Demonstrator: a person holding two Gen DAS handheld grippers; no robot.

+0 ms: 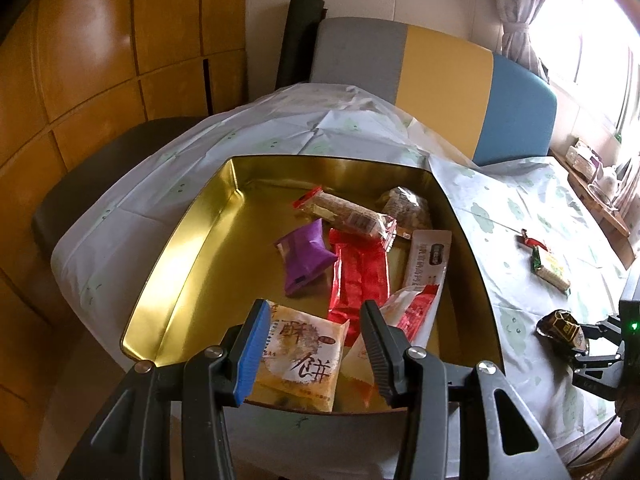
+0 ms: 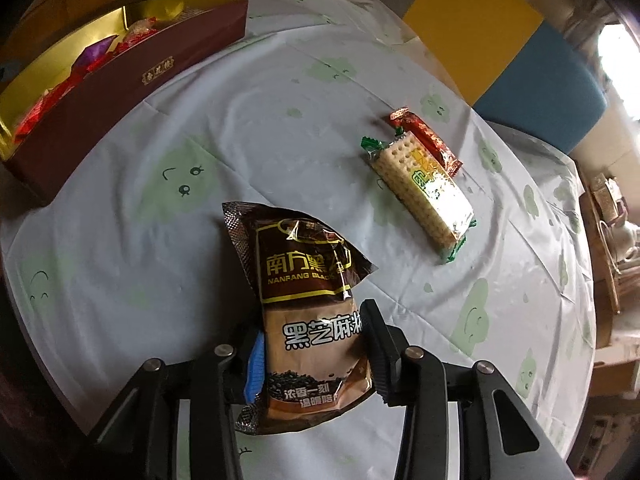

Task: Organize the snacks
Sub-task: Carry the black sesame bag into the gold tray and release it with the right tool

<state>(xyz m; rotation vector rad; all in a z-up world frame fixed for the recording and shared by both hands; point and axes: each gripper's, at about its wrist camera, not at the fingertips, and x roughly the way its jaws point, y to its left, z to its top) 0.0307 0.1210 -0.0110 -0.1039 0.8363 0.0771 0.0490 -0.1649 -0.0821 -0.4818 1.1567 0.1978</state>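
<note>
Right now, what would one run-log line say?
right gripper: closing on brown sesame sachet | left gripper: open over gold tin | green cracker pack: on table

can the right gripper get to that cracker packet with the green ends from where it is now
Probably not yet. The right gripper is closed on the brown sesame packet, so its jaws are occupied. The cracker packet lies apart on the bare tablecloth, only a red-brown wrapper beside it.
</note>
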